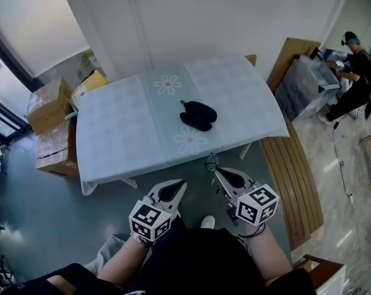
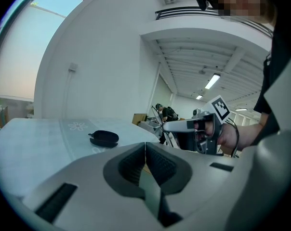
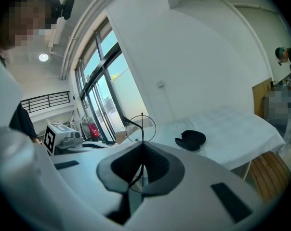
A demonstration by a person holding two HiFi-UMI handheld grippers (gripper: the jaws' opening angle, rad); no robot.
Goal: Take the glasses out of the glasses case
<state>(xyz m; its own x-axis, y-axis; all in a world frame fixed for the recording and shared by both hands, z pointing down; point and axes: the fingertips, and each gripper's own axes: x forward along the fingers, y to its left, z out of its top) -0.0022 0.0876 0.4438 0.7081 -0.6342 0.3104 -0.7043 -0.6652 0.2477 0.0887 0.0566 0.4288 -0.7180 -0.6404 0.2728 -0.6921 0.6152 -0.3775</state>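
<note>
White-walled room, tall windows off to the left of the jaws, grey floor. Bench in pale checked cloth with flower prints, straight ahead of both pairs of jaws.

Left gripper: jaws pressed together, nothing between them. Held low, just short of the bench's near edge. Left gripper view agrees: left gripper with pads meeting along one seam, tips aimed at the bench.

Right gripper: jaws closed on glasses, thin dark wire frame. Right gripper view: right gripper with frame wire running down the seam between the pads. Glasses show one round rim sticking up past the tips and a temple arm angled off to its left. Exact part of the frame pinched: can't tell. Glasses off the bench, in the air at its near edge, clear of the case.

Glasses case: black, lid ajar, lying on the bench's middle strip, well ahead of both pairs of jaws. In the left gripper view, glasses case ahead and left of the jaws. In the right gripper view, glasses case ahead and right of the jaws. Inside of the case not visible.

Grippers side by side, near each other, not touching.

Around:
- Cardboard boxes stacked on the floor, far left of the left jaws.
- Wooden slats on the floor, right of the right jaws.
- Person far off to the right, beyond the bench.
</note>
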